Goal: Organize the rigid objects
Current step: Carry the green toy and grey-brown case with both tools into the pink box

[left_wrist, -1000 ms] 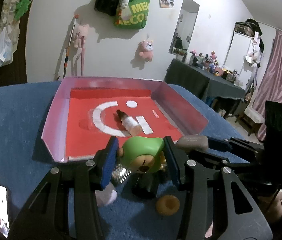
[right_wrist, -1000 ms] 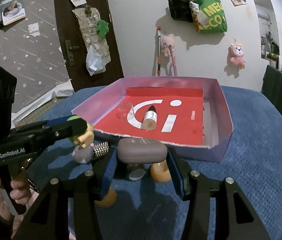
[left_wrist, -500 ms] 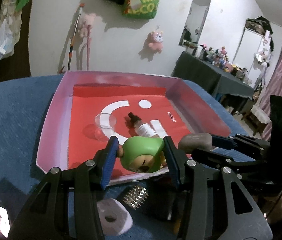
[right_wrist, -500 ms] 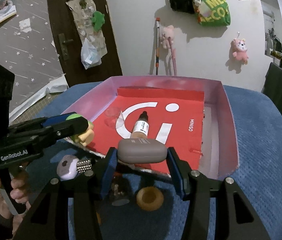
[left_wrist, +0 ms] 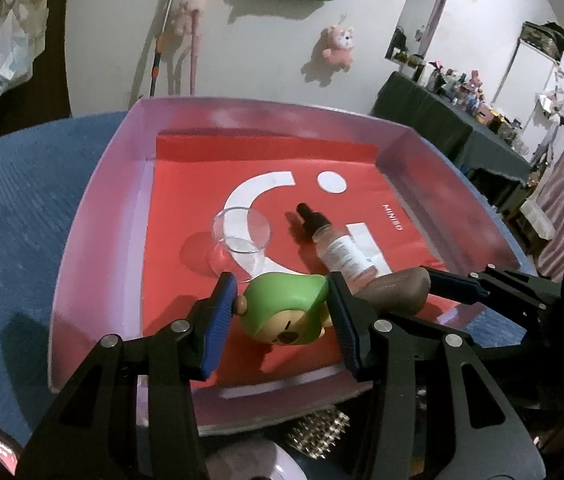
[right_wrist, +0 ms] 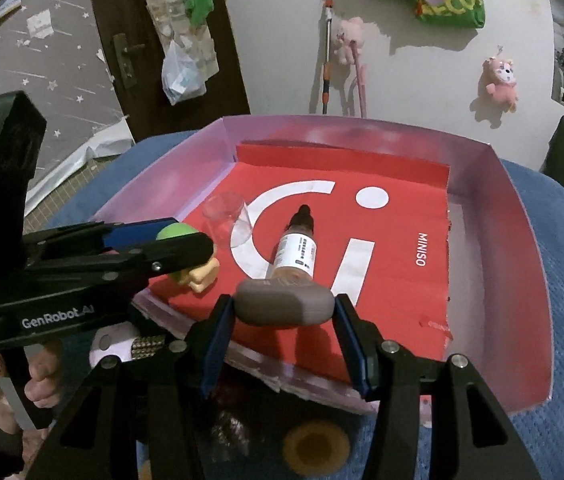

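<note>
Left wrist: figurine (left_wrist: 286, 312) inside tray rim (left_wrist: 94, 216)

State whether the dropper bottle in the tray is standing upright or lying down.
Lying down: the dropper bottle rests on its side on the tray's red liner.

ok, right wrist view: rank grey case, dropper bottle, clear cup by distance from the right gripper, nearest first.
1. grey case, clamped in the right gripper.
2. dropper bottle, lying just beyond, centre of tray.
3. clear cup, farther, left side of tray.
</note>
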